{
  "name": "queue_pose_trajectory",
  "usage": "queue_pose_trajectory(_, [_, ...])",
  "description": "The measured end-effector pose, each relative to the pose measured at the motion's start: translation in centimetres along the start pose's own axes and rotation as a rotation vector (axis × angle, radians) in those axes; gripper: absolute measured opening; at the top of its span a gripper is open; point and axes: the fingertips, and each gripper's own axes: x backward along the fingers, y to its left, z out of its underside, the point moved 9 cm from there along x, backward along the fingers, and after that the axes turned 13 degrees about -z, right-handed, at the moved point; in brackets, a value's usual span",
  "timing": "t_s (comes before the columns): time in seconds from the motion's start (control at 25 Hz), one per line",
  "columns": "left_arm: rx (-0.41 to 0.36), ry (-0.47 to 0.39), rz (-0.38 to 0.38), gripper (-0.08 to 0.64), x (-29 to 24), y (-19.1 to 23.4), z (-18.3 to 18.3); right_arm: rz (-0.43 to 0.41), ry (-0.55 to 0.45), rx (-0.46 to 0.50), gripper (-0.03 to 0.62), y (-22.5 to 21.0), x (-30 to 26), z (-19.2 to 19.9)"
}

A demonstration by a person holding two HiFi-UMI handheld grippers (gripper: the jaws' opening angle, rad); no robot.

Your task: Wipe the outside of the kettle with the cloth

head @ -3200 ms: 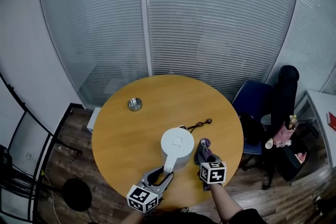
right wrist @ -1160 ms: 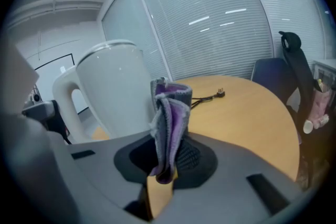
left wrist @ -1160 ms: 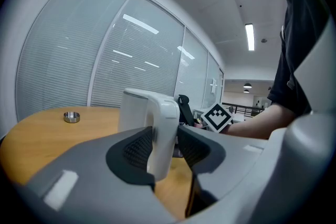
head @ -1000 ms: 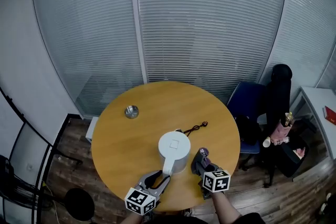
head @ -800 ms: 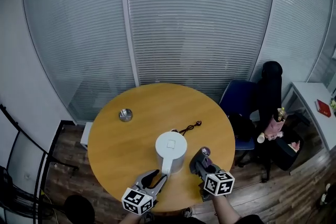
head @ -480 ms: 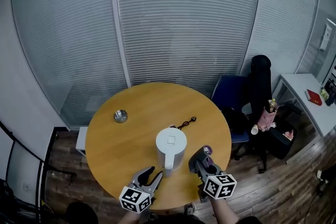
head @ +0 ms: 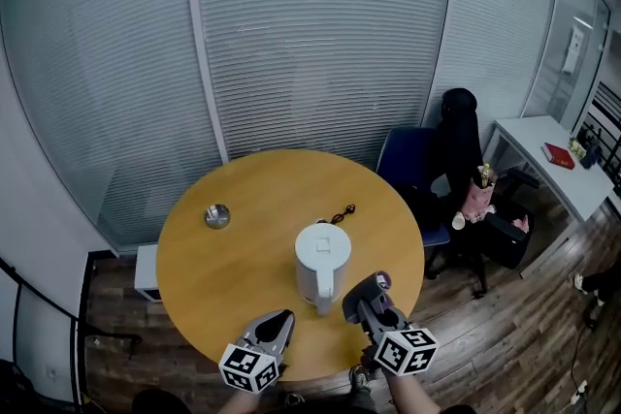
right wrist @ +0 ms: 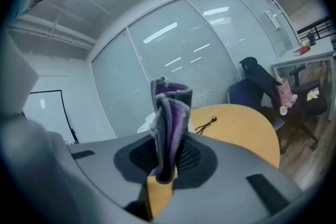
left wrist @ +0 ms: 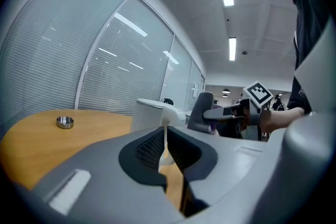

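Since the earlier frames the left claw has drawn back from the kettle toward the person. It was then spread about the handle and now lies clear of it. Its jaws have just been closing and stand almost together with nothing between them. The left gripper view shows only a thin slit, with the handle visible beyond it. The kettle stands upright on the bench, lid on, touched by neither claw.

The right claw sits just right of the kettle's handle. It pinches the cloth, a purple-grey fold standing up from between its pads. Cloth and kettle are near but apart.

Judgement: with the handle released, the kettle is no longer steadied and no wiping stroke is in progress. Either the wiping is done, or the kettle needs a fresh hold before the cloth returns to its wall.
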Motion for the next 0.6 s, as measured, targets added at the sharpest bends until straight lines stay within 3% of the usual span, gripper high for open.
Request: queue_pose_trajectory(0.6, [-0.002, 0.018, 0.062, 0.011, 2.5, 1.7, 0.9, 0.059, -0.015, 0.01, 0.058, 4.3, 1.1, 2.7])
